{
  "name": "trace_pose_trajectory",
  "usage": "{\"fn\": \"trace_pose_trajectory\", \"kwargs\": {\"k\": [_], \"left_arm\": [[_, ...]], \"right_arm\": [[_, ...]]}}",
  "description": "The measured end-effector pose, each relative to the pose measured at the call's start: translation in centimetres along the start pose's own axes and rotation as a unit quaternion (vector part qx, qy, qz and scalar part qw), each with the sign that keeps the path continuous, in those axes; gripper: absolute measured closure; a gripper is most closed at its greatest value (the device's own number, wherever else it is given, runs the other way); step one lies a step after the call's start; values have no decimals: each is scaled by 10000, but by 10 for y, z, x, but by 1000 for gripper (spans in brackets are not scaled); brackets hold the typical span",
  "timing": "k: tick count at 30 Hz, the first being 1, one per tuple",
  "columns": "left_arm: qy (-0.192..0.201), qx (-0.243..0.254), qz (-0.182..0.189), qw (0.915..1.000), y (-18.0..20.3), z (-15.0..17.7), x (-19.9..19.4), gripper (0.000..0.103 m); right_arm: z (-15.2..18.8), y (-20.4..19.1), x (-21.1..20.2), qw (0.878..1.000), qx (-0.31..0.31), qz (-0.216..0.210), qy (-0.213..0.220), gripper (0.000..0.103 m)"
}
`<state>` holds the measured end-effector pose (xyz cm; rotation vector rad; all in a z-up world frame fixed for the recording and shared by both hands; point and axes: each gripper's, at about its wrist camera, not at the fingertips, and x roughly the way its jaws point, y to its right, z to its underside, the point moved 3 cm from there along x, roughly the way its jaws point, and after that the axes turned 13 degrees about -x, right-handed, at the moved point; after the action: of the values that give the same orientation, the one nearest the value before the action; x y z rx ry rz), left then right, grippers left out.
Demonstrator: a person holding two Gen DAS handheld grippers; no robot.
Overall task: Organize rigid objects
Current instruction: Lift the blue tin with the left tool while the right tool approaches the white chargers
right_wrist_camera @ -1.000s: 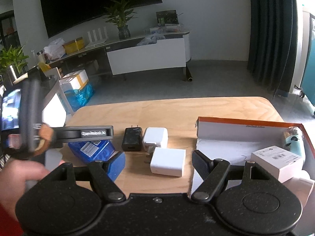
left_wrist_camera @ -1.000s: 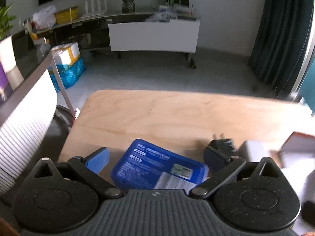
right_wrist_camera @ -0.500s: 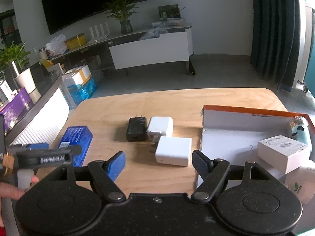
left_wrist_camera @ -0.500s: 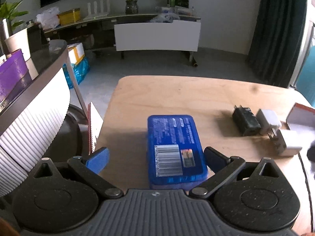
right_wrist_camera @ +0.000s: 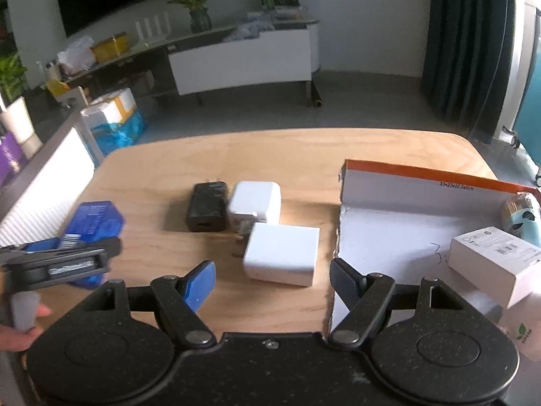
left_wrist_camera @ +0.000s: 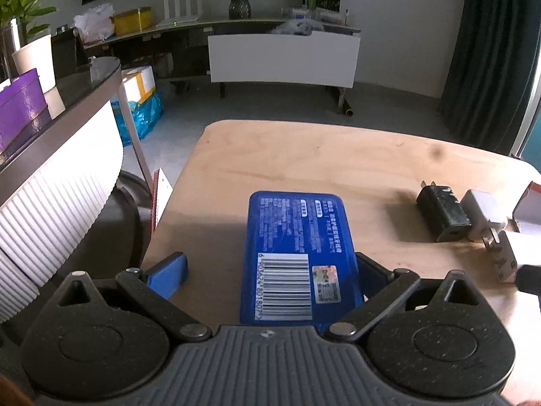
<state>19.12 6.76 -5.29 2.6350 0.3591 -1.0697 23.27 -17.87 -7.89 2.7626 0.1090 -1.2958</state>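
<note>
Where left gripper (left_wrist_camera: 270, 270) straddles it, blue box (left_wrist_camera: 297, 253) near end hidden.

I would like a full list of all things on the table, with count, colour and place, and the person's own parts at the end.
blue box: 1, blue, table's left side, between left gripper's fingers
black charger: 1, black, table centre
white chargers: 2, white, right of black charger
cardboard tray: 1, white with orange rim, table's right side
white carton: 1, white, in tray
table: 1, light wood
left gripper: 1, open
right gripper: 1, open
hand: 1, lower left
</note>
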Motion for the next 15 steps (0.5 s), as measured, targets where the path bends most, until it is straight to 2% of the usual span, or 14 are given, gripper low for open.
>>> {"fn": "trace_pose_trajectory", "kwargs": {"k": [4, 9, 11, 12, 13, 15], "left_arm": [[111, 74, 74, 9999, 2, 1, 3, 0], [242, 174, 128, 9995, 6, 4, 5, 0], [277, 187, 134, 9994, 7, 4, 5, 1], [305, 200, 135, 9992, 8, 4, 5, 4], [340, 208, 151, 9991, 8, 4, 4, 7], [387, 246, 219, 9987, 9, 5, 2, 23]], "right_arm": [[-1, 2, 18, 9998, 0, 66, -189, 14], [-7, -5, 29, 9991, -253, 276, -198, 6], [-8, -7, 30, 9994, -248, 213, -130, 7], [-8, -7, 30, 9996, -251, 121, -71, 19], [-8, -8, 29, 9997, -226, 55, -38, 21], [-6, -11, 26, 9996, -275, 3, -26, 22]]}}
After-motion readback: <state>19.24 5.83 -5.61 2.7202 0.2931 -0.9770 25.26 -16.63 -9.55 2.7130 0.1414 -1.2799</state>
